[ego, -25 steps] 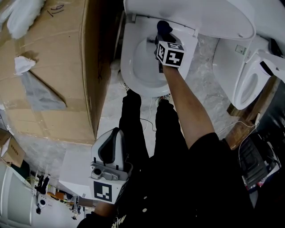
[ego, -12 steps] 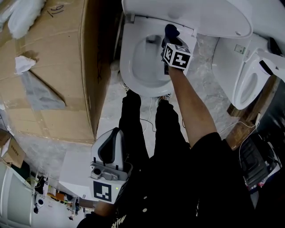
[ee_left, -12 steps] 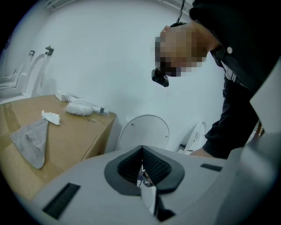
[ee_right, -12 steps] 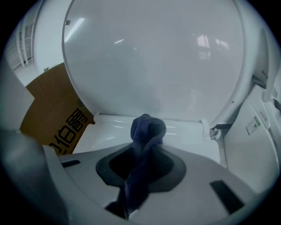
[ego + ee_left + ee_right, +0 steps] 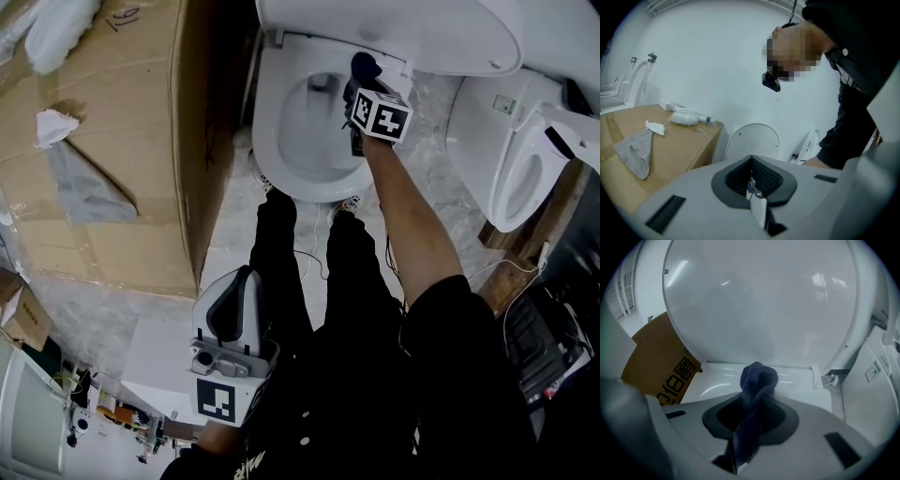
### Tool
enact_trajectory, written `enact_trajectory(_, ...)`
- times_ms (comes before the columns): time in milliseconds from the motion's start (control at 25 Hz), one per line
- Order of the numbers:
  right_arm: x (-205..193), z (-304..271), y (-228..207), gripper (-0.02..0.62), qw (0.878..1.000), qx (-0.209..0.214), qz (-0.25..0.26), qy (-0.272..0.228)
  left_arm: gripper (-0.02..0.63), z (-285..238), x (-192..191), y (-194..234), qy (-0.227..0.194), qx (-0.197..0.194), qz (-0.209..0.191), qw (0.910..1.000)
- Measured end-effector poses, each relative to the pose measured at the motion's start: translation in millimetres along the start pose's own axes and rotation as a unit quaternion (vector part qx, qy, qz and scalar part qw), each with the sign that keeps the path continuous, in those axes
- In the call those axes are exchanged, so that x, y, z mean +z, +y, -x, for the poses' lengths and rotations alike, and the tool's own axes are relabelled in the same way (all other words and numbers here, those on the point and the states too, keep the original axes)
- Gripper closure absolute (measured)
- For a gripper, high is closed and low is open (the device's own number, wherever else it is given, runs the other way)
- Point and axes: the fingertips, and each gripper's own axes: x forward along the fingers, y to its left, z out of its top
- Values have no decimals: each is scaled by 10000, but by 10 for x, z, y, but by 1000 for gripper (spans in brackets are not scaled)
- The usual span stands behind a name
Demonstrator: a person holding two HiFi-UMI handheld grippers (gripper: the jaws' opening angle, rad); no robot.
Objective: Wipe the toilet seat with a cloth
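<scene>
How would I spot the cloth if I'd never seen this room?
Find the white toilet with its lid up, beside the cardboard box. At the rim's back, the right hand-held gripper pinches the cloth: a dark blue bunch, unlike the flat grey rag on the box.

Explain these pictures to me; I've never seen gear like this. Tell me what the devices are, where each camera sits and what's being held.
There is no robot here: a person holds a pair of hand-worked tongs in each hand. The head view comes from a camera on the person's head, looking down past their legs. The other two views come from cameras riding on the tongs, looking along them. The right tongs are shut on a dark blue cloth, held over the back of the white toilet seat, below the raised lid. The left tongs are shut with nothing in them, held back near the person's body. Beside the toilet stands a cardboard box with a grey rag on it.
</scene>
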Motion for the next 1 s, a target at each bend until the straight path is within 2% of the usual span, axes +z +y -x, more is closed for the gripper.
enact_trajectory(280,34,433,-33,511,9976,365,578,-104,598,33,196,-221,-250,-30,-165,9995)
enact_trajectory(400,125,754,-11,511,9945,660,770,-245,598,19,355,-363,-389,-82,-309,9987)
enact_trajectory(560,330,1402,28,511,9884,1105,873,-574,598,29,658,-566,-652,-122,-546,9963)
enact_trajectory(760,637,2297,-60,511,9796,1391,1044,-1004,598,107,1009,-830,-949,-197,-836,9918)
enact_trajectory(1000,1227,3299,-3,511,9590,1654,1546,-1704,598,183,1364,-1064,-1172,-331,-1105,9864)
